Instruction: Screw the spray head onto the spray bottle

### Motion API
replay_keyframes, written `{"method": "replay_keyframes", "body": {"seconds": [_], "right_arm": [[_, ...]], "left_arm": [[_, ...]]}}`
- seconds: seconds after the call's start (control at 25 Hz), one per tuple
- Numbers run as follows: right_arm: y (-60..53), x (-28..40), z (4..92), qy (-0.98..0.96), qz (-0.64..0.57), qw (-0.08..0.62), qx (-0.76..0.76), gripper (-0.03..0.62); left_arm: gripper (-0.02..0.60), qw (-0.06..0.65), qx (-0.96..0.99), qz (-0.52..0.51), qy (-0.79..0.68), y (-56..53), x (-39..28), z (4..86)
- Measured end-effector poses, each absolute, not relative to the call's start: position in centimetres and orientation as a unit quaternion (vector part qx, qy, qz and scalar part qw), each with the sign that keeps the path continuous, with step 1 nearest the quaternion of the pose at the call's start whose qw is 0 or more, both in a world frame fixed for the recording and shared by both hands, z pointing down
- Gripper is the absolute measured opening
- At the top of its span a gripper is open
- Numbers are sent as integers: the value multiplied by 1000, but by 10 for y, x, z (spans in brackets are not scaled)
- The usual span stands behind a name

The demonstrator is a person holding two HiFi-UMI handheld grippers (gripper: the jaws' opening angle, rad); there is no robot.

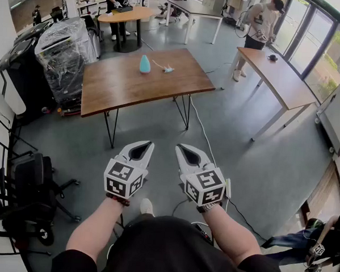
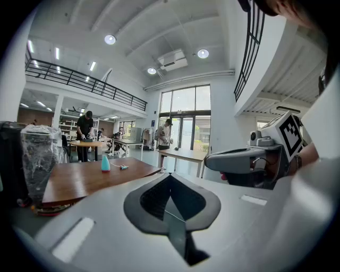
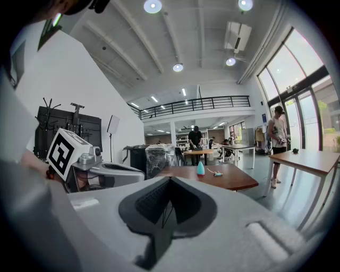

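Note:
A pale blue spray bottle stands on the far side of a brown wooden table. Just right of it lies the spray head with its thin tube. Both also appear small in the left gripper view, bottle and spray head, and in the right gripper view, bottle and spray head. My left gripper and right gripper hang side by side over the floor, well short of the table. Both are shut and empty.
A plastic-wrapped black machine stands left of the table. A black office chair sits at my left. A cable runs across the grey floor. Other tables and several people are farther off.

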State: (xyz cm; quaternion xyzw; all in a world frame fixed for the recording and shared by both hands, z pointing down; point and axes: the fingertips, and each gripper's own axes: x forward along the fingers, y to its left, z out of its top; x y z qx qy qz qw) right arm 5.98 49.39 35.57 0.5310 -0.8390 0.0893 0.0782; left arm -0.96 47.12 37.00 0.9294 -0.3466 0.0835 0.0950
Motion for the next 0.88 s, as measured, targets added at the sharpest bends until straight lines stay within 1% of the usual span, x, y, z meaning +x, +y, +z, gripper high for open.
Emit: {"method": "replay_keyframes", "body": {"seconds": [0.28,0.56,0.72,0.88], "right_arm": [[402,26,352,-836,87,83,535,-9],[344,6,350,-839,84,94,529,-9],[312,0,358,-843,88,99,521,-9],[276,8,362,-846,92,98,517,-9]], "left_arm": [[17,90,930,83,-346,382,-48,365],[17,97,928,84,-349,336,-67,369],[17,103,925,86,-355,306,-73,377],[17,105,924,93,-357,272,-64,382]]}}
